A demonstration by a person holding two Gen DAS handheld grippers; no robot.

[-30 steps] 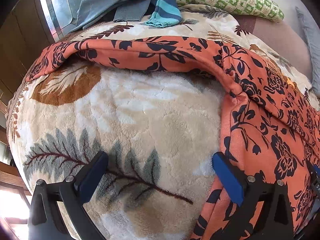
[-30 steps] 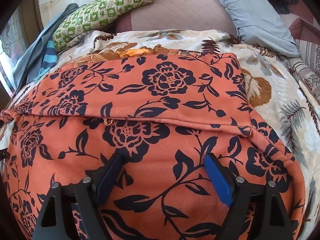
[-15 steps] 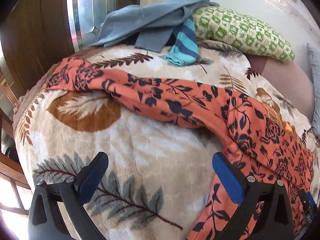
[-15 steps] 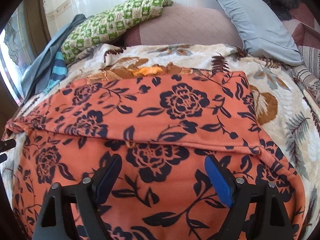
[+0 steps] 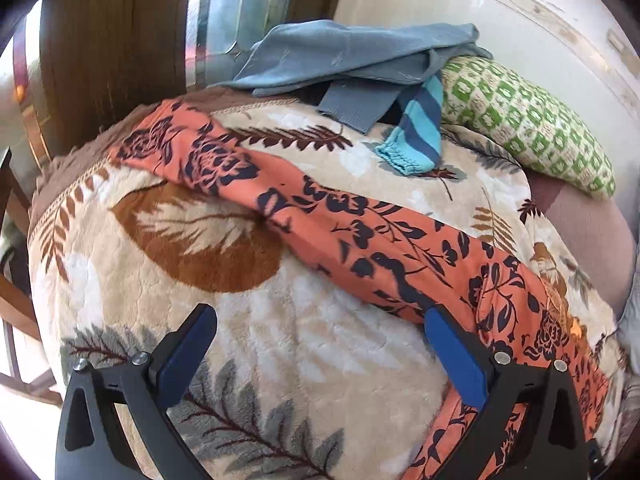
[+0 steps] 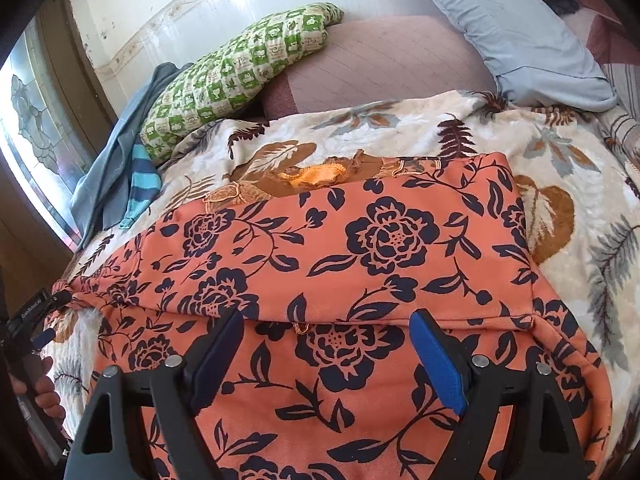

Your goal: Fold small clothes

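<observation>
Both grippers are lifting back; more bed showing. Orange floral garment (image 6: 360, 264) is lying part-folded ahead of right gripper (image 6: 326, 354), jaws spread, empty. Left gripper (image 5: 320, 354) likewise, sleeve (image 5: 312, 216) beyond. Soft, light; probably pinching hem. Leaf-print blanket (image 5: 280, 352) underneath.

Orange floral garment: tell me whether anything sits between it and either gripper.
Nothing visible does. The right gripper hangs open directly above the orange floral garment, with only air between. The left gripper is open over bare blanket, with the garment's long strip just beyond its right finger.
</observation>
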